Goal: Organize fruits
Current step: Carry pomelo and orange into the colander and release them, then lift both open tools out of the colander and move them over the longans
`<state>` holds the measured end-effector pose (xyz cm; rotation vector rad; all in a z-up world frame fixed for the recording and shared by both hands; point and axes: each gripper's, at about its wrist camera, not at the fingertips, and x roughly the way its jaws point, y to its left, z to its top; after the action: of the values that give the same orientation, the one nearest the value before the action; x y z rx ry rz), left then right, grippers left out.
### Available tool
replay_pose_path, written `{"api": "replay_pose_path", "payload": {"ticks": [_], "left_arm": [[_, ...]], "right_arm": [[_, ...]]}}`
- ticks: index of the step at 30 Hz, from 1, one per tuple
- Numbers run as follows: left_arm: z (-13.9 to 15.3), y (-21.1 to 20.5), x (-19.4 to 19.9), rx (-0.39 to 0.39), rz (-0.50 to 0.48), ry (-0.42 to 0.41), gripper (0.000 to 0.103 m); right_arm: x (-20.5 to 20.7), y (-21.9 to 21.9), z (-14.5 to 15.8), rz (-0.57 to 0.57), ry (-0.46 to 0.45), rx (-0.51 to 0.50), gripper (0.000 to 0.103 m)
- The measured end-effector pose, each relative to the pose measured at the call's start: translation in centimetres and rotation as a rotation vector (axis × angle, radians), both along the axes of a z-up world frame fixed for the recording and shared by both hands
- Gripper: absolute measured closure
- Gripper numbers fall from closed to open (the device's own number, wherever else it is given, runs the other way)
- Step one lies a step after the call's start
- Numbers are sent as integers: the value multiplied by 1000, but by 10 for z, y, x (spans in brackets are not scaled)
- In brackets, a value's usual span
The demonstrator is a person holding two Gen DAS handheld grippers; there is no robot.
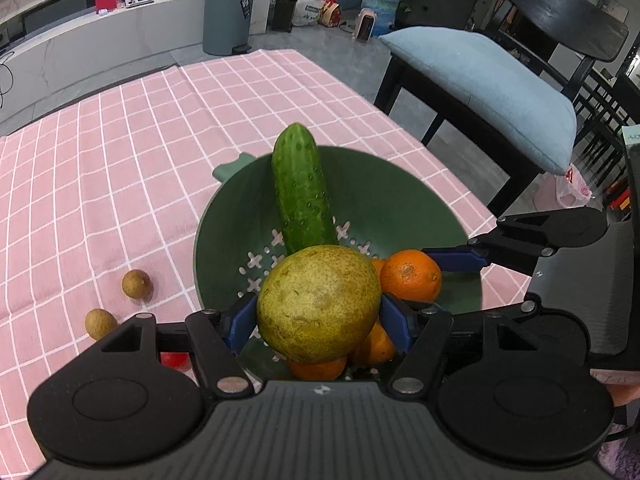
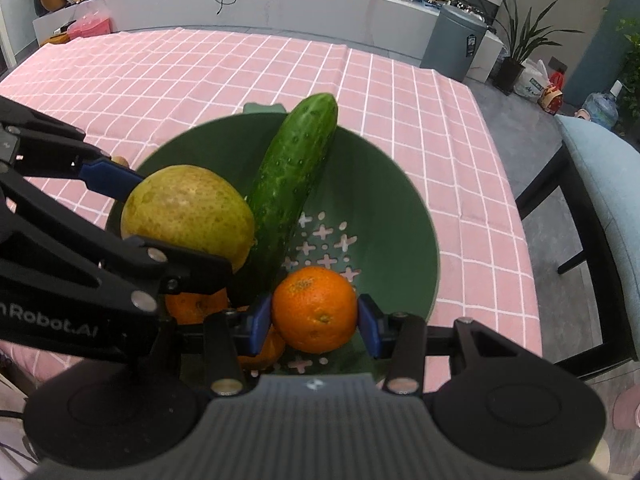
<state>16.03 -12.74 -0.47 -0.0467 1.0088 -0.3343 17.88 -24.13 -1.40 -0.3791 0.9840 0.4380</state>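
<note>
Pink checked cloth over the surface (image 1: 120,152), green colander (image 1: 400,200) holding cucumber (image 1: 300,188) and oranges, left tool (image 1: 318,322) clamped on pear (image 1: 318,304), right tool (image 2: 315,320) clamped on orange (image 2: 315,308), two longans (image 1: 137,284) on cloth, grey bin (image 1: 228,16), cushioned chair (image 1: 500,88), white counter (image 2: 280,4) behind.

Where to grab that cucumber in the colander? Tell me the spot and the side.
Grip the cucumber on its upper half, from above, jaws across its width. It leans on the green colander rim; its lower end is hemmed by the pear and oranges.
</note>
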Motion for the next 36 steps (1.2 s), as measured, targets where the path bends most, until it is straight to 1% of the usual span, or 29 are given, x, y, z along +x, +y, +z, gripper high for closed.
{"api": "replay_pose_path", "payload": {"ticks": [4, 10, 14, 16, 17, 19, 24, 26, 30, 34, 36], "left_arm": [[-6, 2, 3, -4, 8, 24, 27], [-8, -1, 2, 9, -8, 24, 27], [-8, -3, 2, 20, -16, 24, 26], [-8, -3, 2, 25, -18, 21, 27], [-8, -3, 1, 26, -16, 21, 27], [-8, -4, 1, 25, -16, 24, 26], [-7, -6, 0, 46, -24, 24, 26], [-6, -5, -2, 45, -21, 19, 25], [3, -1, -6, 25, -21, -12, 23], [14, 3, -11, 23, -17, -45, 22], [21, 6, -14, 21, -13, -62, 22]], "right_arm": [[-1, 4, -3, 24, -12, -24, 60], [-4, 7, -5, 47, -20, -56, 59], [-5, 7, -5, 41, -16, -57, 58], [-6, 6, -5, 44, -12, -60, 56], [-6, 6, -5, 46, -14, -63, 52], [-9, 8, -3, 51, -19, -69, 51], [-13, 10, 3, 72, -30, -82, 41], [-16, 10, 6, 76, -41, -90, 38], [-18, 10, 13, 65, -59, -84, 30], [-22, 13, 22, 48, -71, -73, 29], [-23, 15, 27, 32, -82, -71, 26]]}}
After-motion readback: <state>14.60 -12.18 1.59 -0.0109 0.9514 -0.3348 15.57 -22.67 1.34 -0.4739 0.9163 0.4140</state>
